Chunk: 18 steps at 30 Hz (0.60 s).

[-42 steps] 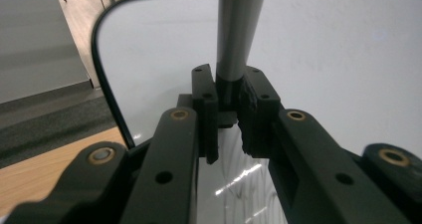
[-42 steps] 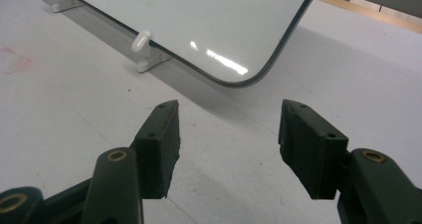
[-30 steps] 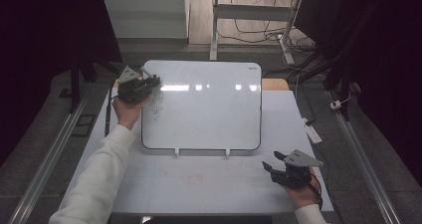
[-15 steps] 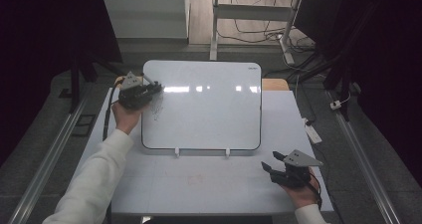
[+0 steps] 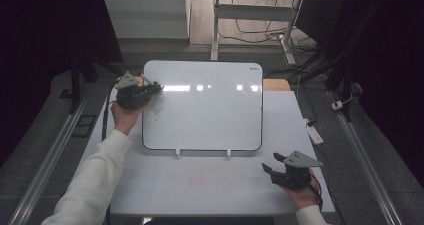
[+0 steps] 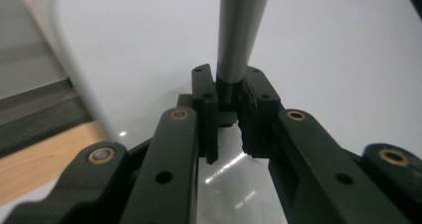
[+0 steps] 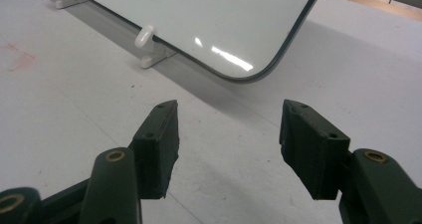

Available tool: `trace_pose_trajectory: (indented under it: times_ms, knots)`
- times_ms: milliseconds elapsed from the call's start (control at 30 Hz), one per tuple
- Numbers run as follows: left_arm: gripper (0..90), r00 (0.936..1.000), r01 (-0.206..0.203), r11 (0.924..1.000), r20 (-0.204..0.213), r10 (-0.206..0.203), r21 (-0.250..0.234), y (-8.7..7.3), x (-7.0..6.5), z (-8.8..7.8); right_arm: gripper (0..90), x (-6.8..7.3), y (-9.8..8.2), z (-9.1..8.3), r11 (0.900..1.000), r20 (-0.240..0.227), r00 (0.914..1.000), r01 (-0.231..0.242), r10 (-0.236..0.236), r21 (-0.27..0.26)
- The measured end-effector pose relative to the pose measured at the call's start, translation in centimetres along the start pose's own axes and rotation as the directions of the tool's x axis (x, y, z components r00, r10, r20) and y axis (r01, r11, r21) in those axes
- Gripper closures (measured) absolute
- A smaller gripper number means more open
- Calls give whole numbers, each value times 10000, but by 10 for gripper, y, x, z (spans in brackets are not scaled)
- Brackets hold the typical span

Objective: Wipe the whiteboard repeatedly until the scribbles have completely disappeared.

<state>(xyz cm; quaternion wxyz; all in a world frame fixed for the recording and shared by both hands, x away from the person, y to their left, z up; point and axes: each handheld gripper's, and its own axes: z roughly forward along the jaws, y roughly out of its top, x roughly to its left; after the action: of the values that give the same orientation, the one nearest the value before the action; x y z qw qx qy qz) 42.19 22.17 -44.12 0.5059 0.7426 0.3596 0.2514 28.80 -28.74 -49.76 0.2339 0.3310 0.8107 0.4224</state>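
A whiteboard [image 5: 210,110] lies on the white table [image 5: 200,190], with a dark scribble [image 5: 158,106] near its left edge. My left gripper [image 5: 155,88] hovers at the board's upper left, just above the scribble, shut on a grey marker [image 6: 241,30]. In the left gripper view the marker stands up between the jaws [image 6: 230,92] over the glossy board [image 6: 323,45]. My right gripper [image 5: 270,172] rests near the table's front right and is open. Nothing lies between its fingers [image 7: 229,129], which point at the board's rounded lower right corner [image 7: 249,69].
Two white clips [image 5: 177,153] stick out from the board's near edge. A white power strip [image 5: 314,133] lies at the table's right side. A faint red stain [image 5: 196,180] marks the tabletop in front. Metal rails run along both sides, and cables lie on the floor behind.
The left gripper has shifted slightly at the board's upper left, still shut on the marker. The right gripper has stayed where it was, open.
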Motion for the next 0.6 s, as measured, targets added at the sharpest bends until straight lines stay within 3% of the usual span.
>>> trace_pose_trajectory:
  times_ms: [67, 167, 267, 433, 500, 600]
  knots:
    - [776, 9998, -157, 9999, -78, 157, -43, 1, -4, 1, 406, 1, 0, 1, 10000, -19, 10000, 51, -51, 60]
    - [776, 9983, 292, 9992, -494, -306, -282, 12, 9, 1, 406, 2, 1, 3, 9999, -14, 9999, 107, -106, 112]
    - [776, 9960, 699, 9970, -541, -716, -336, 20, 18, 2, 406, 3, 2, 1, 9999, 1, 9999, 131, -131, 70]
    - [776, 9996, 213, 9997, -160, -215, -150, 8, 3, 6, 407, 2, 0, 1, 10000, -41, 10000, 42, -42, 37]
    - [775, 9997, 179, 9998, -182, -182, -128, 8, 4, 5, 407, 3, -1, 2, 9998, -29, 9999, 108, -108, 138]
    - [776, 9973, 265, 9995, -678, -277, -183, 16, 13, 0, 406, 3, 0, 2, 9999, 19, 9999, 109, -110, 65]
